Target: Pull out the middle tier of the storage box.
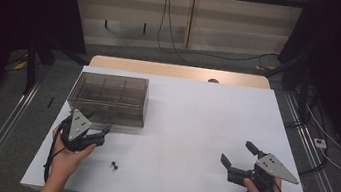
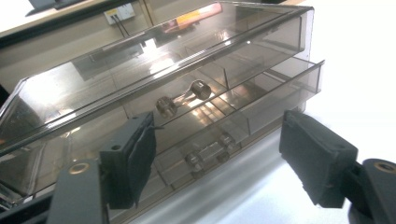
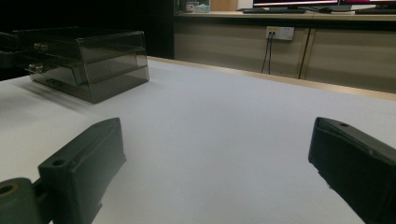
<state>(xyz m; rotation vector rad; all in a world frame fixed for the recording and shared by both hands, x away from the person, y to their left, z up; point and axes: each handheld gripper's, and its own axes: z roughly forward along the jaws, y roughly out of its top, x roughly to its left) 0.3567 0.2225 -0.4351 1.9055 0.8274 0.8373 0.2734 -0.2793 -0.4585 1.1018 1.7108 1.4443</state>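
a smoky clear compartment box (image 1: 109, 98) sits at the far left of a white table (image 1: 194, 129). the left gripper (image 1: 97, 135) hovers at the box's near edge, jaws released and empty, the lid ajar above them. a small dark part (image 1: 113, 166) lies just nearer than the box. the right gripper (image 1: 243, 159), well right of the box, is open, empty. best approach: lift the lid's front lip slowly, keeping the box from sliding.

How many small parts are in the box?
2 in the box: rear part in a back compartment, front part in a near one. Tinted walls may hide more.
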